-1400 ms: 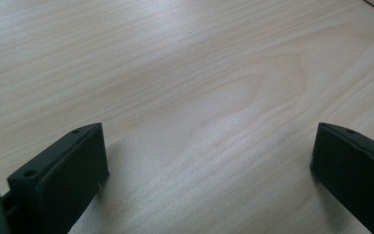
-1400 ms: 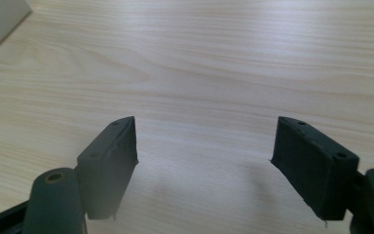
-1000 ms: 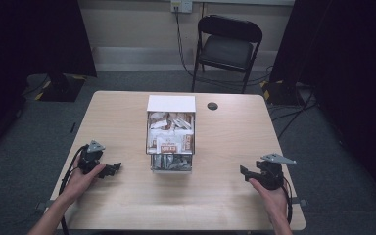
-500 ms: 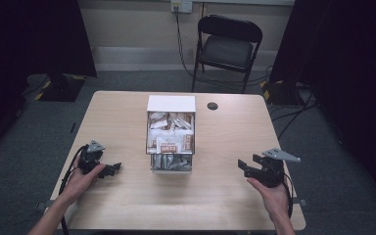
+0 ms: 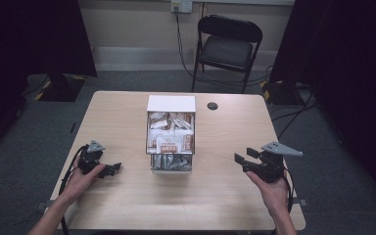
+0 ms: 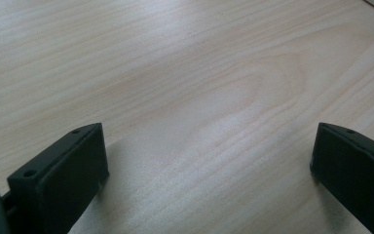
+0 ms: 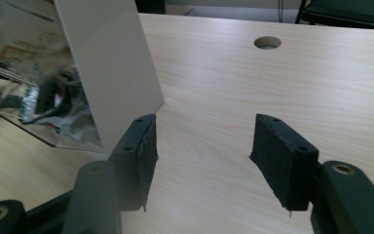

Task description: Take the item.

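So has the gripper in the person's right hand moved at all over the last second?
Yes. In the high view the right gripper has lifted off the table and edged toward the box; its empty jaws have just been closing.

High view: the packets point(image 5: 170, 134) inside the box point(image 5: 171, 104) are too small for their labels to be read, and those at the near end lie blurred behind the clear wall. The person's forearms are cut off by the bottom edge. The jaws of the left gripper point(image 5: 112, 169) are too small to tell apart. Left gripper view: both jaws are cut by the lower edge, the right-hand one also by the side edge. Right gripper view: the box point(image 7: 108, 68) is cut off at the top and left edges; its contents are blurred by reflections. The chair point(image 7: 350, 10) is cropped at the top corner.
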`<state>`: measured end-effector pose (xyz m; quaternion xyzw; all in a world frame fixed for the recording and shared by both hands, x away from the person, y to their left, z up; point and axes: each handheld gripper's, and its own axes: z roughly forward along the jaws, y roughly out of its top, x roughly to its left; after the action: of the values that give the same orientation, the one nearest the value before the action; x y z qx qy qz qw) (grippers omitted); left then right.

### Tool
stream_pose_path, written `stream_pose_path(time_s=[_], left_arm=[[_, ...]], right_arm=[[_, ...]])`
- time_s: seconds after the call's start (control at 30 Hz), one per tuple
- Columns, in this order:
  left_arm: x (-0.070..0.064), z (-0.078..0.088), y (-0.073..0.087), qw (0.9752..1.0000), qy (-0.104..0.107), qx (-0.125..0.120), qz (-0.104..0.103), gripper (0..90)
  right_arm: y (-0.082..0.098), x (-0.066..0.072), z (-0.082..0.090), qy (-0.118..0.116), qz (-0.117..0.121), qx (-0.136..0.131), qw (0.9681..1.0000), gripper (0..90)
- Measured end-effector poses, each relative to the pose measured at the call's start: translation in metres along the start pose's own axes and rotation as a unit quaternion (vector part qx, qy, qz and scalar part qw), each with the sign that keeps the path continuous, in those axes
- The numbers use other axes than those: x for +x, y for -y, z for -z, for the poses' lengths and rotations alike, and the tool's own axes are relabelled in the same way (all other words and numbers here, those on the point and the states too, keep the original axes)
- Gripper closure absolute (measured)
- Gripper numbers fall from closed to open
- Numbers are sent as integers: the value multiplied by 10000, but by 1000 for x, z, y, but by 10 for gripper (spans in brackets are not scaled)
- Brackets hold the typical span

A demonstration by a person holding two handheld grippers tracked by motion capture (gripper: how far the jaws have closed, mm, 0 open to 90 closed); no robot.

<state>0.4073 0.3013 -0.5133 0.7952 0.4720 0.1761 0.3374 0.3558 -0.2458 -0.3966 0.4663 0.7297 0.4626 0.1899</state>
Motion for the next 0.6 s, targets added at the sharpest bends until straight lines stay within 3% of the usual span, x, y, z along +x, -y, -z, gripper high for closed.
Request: stream_pose_path(time_s=[0.2,0.6], left_arm=[[0,0,0,10000,0,0,-1,0],[0,0,0,10000,0,0,-1,0]], right_arm=[[-17,12,3,-276,40,-105,9996,446],[-42,25,6,-525,147,-293,9981,475]])
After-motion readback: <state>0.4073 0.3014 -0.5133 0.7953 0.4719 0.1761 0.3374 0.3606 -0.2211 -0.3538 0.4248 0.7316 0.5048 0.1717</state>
